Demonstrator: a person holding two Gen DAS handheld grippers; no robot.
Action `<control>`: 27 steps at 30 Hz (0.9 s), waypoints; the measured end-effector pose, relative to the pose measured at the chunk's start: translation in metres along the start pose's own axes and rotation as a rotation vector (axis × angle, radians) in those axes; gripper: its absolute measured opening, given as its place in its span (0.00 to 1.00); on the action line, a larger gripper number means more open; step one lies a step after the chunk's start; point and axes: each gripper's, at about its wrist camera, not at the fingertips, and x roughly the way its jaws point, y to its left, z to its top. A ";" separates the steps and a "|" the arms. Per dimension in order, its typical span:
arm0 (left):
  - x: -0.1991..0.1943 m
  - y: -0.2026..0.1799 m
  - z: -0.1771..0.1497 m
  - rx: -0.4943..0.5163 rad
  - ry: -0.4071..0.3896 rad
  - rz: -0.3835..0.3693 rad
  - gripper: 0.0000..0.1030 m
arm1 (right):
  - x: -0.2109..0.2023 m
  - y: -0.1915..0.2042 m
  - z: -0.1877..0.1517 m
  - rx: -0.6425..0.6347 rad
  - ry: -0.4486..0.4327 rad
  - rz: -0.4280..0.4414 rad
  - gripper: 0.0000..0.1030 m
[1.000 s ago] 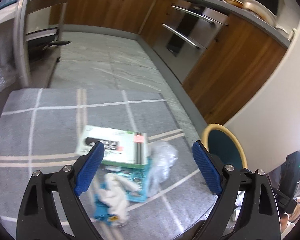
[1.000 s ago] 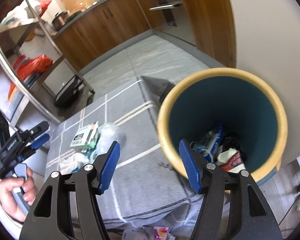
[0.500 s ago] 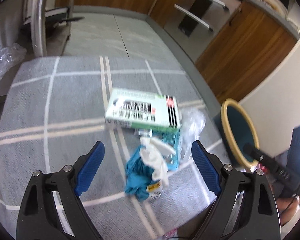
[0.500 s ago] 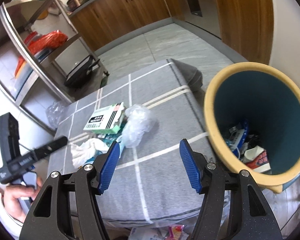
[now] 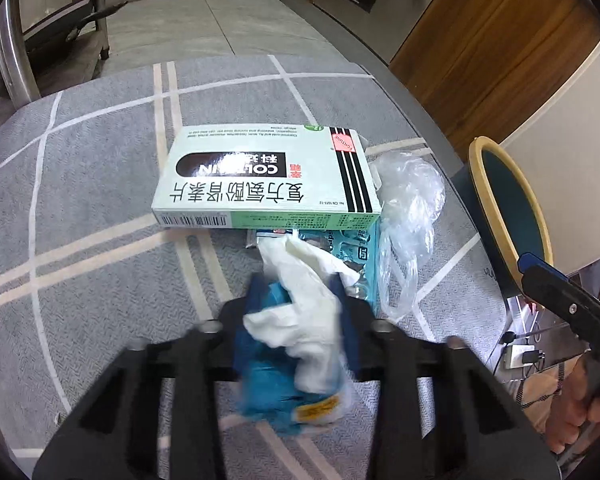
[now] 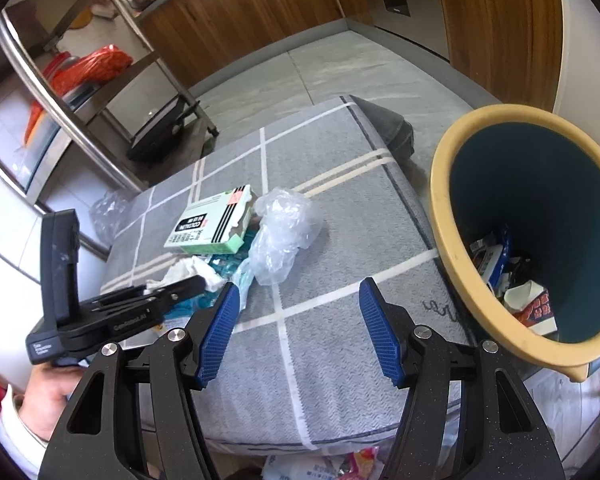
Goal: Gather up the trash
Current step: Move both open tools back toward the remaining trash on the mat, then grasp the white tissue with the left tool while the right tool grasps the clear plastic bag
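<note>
Trash bundle: a crumpled white tissue (image 5: 300, 300) lying over a bunched blue wrapper (image 5: 268, 384), with a small yellow label at its near end. The edges are blurred in the left wrist view.
Bundle position: on the grey cushion (image 5: 80, 200) with pale check lines, just in front of the medicine box (image 5: 268, 176), at the near end of the pile.
Left gripper (image 5: 298, 304): jaws closing, narrow, one on each side of the bundle. The blue pads sit against the tissue and wrapper; the bundle lies on the cushion.
Right gripper (image 6: 298, 332): jaws wide, nothing between them, over bare cushion between the pile and the bin.
Medicine box: pale green carton, printed face up, black stripes at one end. It rests on a blister sheet (image 5: 352, 248).
Clear plastic bag (image 5: 408, 216): crumpled, touching the right side of the box.
Bin (image 6: 452, 220): yellow rim, teal inside, standing beside the cushion's right edge, well apart from the pile. Wrappers lie at its bottom.
Obstructions: the box and blister sheet touch the far end of the bundle. The bag lies just beside the right-hand jaw.
Surroundings: metal shelving, wooden cabinets, grey tiled floor.
Change since earlier frames: the left gripper has come down onto the pile and its jaws have narrowed from wide. The right gripper has shifted from over the bin to over the cushion, with the same width.
</note>
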 end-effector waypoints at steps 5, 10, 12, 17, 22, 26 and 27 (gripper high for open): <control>-0.021 -0.003 0.005 0.018 -0.075 -0.016 0.19 | 0.012 0.000 0.006 0.012 0.008 0.009 0.62; -0.033 0.005 0.006 -0.025 -0.101 -0.066 0.19 | 0.027 0.008 0.014 0.001 0.014 0.026 0.62; -0.030 0.009 0.005 -0.042 -0.088 -0.084 0.19 | 0.037 0.012 0.019 -0.005 0.019 0.030 0.62; -0.018 0.017 0.001 -0.055 -0.049 -0.033 0.22 | 0.060 0.015 0.026 -0.006 0.035 0.016 0.62; -0.018 0.021 -0.002 -0.058 -0.052 -0.011 0.52 | 0.078 0.013 0.028 0.010 0.054 0.012 0.41; -0.020 0.024 0.000 -0.064 -0.065 -0.002 0.64 | 0.078 0.011 0.027 0.012 0.050 0.028 0.20; -0.019 0.025 0.001 -0.069 -0.065 -0.001 0.64 | 0.076 0.011 0.027 0.010 0.046 0.028 0.20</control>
